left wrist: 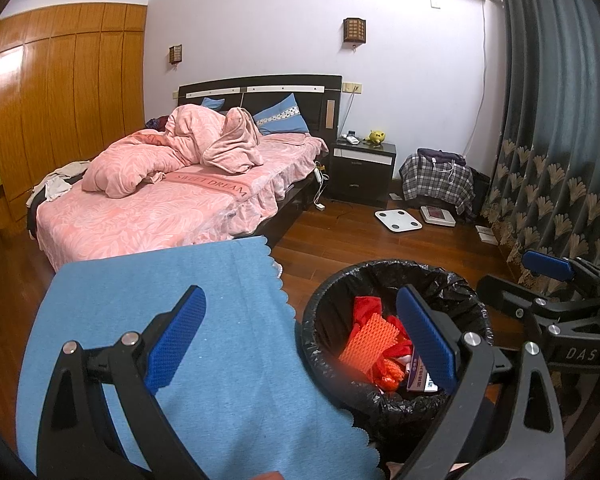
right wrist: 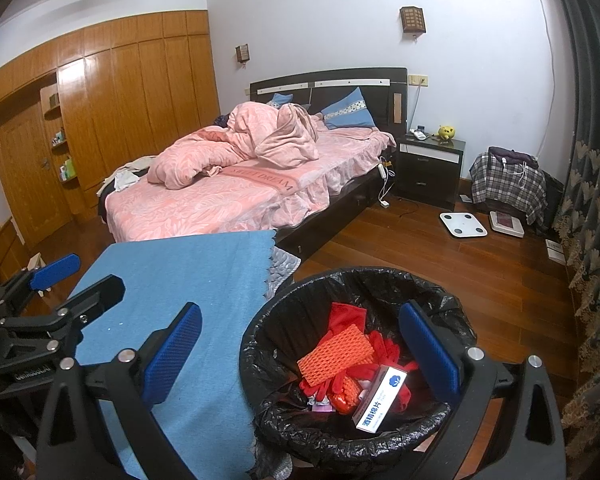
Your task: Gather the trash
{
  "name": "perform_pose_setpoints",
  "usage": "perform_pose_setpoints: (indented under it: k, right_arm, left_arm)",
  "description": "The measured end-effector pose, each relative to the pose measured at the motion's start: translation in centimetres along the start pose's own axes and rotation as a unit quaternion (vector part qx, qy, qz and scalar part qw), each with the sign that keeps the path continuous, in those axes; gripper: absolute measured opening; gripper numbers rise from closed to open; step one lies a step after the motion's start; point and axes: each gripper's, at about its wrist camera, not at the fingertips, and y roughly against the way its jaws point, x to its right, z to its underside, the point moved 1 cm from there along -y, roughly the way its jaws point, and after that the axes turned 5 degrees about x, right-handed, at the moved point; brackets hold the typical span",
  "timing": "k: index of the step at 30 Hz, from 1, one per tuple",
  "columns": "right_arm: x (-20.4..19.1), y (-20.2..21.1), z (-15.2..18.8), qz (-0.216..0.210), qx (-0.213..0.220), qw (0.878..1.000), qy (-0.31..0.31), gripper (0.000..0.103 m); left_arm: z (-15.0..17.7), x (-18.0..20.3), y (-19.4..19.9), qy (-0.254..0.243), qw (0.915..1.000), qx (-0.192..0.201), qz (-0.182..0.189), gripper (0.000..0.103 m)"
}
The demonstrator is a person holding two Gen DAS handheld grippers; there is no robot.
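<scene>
- Left gripper (left wrist: 300, 336) hangs with its blue-padded fingers spread wide and nothing between them; one finger sits over the blue cloth (left wrist: 180, 304), the other over the trash bin (left wrist: 396, 400).
- Right gripper (right wrist: 300, 350) is likewise spread wide and empty, one finger above the cloth and the other above the bin's far side.
- Each gripper shows in the other's view: the right one at the right edge of the left wrist view, the left one at the left edge of the right wrist view.
- Just beside the cloth's scalloped right edge stands the bin, lined with a black bag (right wrist: 440, 304).
- Inside the bin lie an orange foam net (right wrist: 334, 354), red crumpled scraps (right wrist: 346, 316) and a white box with blue print (right wrist: 378, 402) leaning against the near side.
- The cloth covers a flat surface whose far edge is close to the foot of the bed; its top is bare.
- Beyond, the bed (right wrist: 220, 208) carries a pink sheet, a rumpled pink quilt (right wrist: 252, 144) and blue pillows at the dark headboard.
- A dark nightstand (right wrist: 430, 170) stands at the bed's right, with a small yellow toy (right wrist: 446, 131) on top.
- Farther right on the wooden floor lie a white scale (right wrist: 463, 224) and a second flat scale, near a plaid-covered heap (right wrist: 508, 186).
- Wooden wardrobes line the left wall; a patterned curtain (left wrist: 560, 160) hangs at the right.
</scene>
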Motion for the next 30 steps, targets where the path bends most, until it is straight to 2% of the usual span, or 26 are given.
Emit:
perform_pose_setpoints:
  k: [30]
  right_arm:
    - [-0.06,-0.05,-0.09,0.0,-0.001,1.0,0.0,0.097]
  left_arm:
    - [-0.23,-0.11,0.08,-0.001,1.0,-0.002,-0.001,0.094]
